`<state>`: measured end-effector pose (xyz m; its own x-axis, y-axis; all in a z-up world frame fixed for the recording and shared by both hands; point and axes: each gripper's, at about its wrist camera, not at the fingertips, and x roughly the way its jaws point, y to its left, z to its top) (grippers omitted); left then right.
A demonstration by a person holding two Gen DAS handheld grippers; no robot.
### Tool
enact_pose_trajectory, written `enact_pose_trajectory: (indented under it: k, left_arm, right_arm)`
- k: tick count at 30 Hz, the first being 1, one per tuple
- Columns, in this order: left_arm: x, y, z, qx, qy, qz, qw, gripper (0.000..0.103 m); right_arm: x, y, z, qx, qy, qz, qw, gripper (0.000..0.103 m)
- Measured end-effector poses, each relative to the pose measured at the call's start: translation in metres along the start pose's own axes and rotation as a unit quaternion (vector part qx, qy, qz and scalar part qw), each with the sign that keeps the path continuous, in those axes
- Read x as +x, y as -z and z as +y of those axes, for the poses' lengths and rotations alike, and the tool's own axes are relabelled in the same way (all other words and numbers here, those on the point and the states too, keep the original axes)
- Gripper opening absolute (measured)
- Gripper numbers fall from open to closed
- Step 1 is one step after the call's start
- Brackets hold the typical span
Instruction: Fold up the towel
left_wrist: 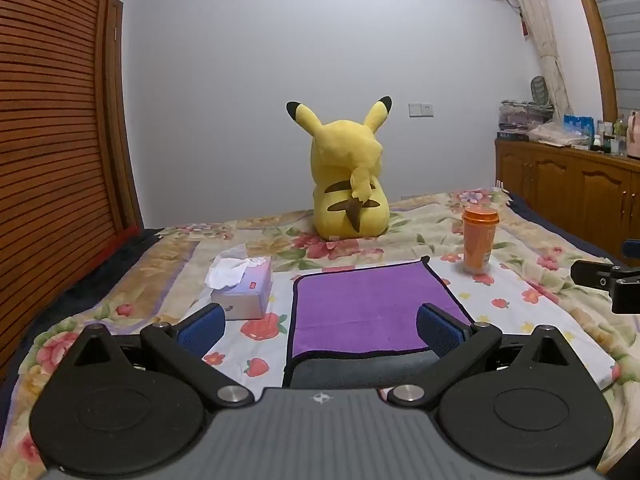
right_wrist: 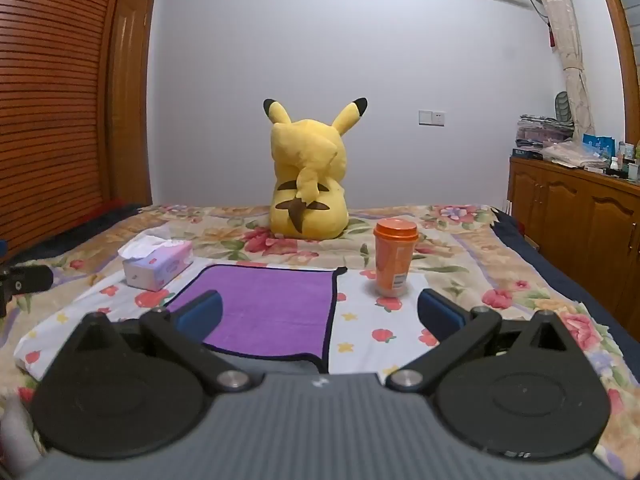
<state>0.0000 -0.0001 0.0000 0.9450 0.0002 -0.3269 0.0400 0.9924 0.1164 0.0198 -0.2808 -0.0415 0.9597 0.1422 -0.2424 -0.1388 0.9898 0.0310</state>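
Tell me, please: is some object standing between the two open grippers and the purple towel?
Nothing visible does. The purple towel lies flat directly ahead of the left gripper and right gripper; tissue box and orange cup stand beside it.

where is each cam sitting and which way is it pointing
Left wrist: sits behind the open left tongs, low over the bed, facing the purple towel and far wall; the right tongs show at its right edge.
Right wrist: sits behind the open right tongs, facing likewise, further right.
Shared: the towel, tissue box, orange cup and yellow plush.
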Motion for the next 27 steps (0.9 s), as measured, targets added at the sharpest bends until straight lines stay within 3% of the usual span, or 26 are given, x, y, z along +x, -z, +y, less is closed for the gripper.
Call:
enact_pose_trajectory:
  k: [27]
  left_arm:
    - [0.0,0.0,0.0002,-0.001,0.0,-0.002,1.0,0.103]
  right_arm:
    - [0.0,0.0001,0.0,0.0,-0.001,-0.001,1.0,0.103]
